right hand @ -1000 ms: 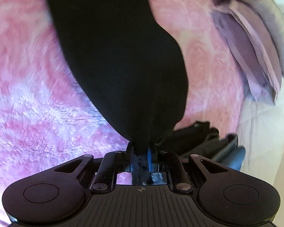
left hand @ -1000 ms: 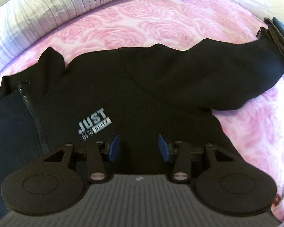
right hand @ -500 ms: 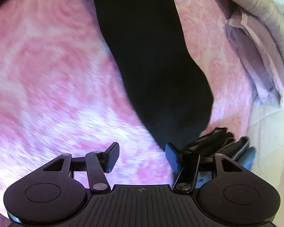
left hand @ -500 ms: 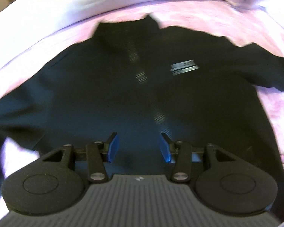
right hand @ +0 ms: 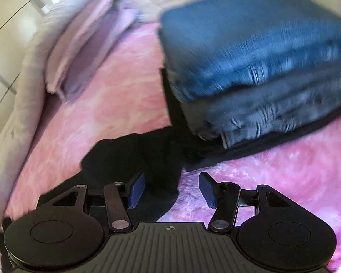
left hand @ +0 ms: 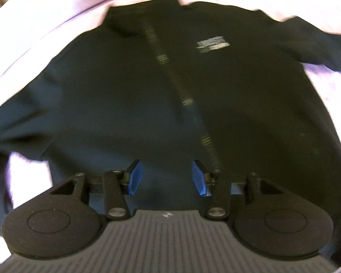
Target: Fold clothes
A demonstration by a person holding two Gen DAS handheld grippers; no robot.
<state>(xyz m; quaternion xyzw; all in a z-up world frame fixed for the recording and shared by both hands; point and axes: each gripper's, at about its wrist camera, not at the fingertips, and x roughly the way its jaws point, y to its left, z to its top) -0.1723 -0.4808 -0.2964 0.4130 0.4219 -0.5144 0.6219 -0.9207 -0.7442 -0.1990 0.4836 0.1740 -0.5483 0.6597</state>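
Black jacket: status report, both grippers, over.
Left gripper open, jaws empty, over the black jacket spread zip-up on the pink blanket. Right gripper open, empty, over the sleeve end. Folded stack close ahead.

Black left gripper [left hand: 165, 177] and right gripper [right hand: 171, 190], blue-padded fingers [left hand: 134, 178].

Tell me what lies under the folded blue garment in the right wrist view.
Under the folded blue garment sits a grey folded piece, then a dark layer on the pink blanket. What lies deeper in the stack is covered.
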